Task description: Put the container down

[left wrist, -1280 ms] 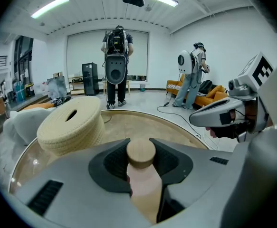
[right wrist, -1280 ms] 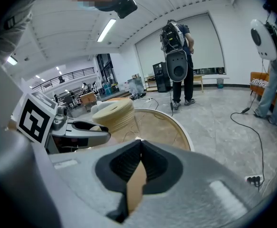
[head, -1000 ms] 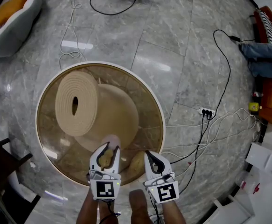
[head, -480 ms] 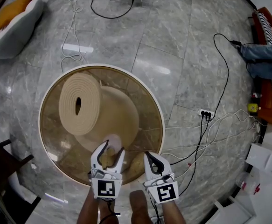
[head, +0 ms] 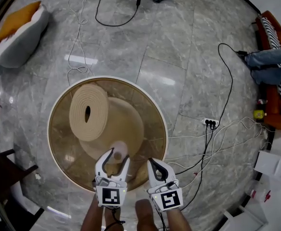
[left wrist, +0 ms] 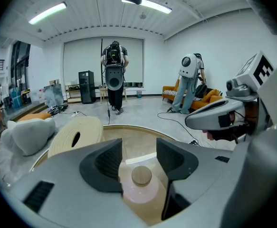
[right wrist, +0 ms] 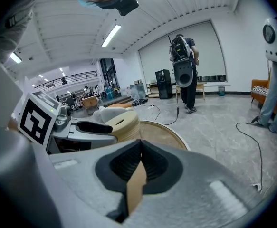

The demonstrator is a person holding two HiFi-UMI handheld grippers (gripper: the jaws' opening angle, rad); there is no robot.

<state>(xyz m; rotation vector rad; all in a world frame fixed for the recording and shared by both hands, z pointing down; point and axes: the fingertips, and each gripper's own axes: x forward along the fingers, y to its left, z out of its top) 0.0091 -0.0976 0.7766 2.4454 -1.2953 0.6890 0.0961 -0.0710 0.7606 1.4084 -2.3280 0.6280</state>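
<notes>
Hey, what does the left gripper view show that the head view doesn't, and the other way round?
Only the left gripper view: the ceiling lights and a person standing by the far window. Only the head view: the left gripper's own marker cube and the wearer's forearms. Both: the round table, the rolled mat, and the container standing on the table, seen between the left gripper's jaws, which have just been opening and stand clear of it.
</notes>
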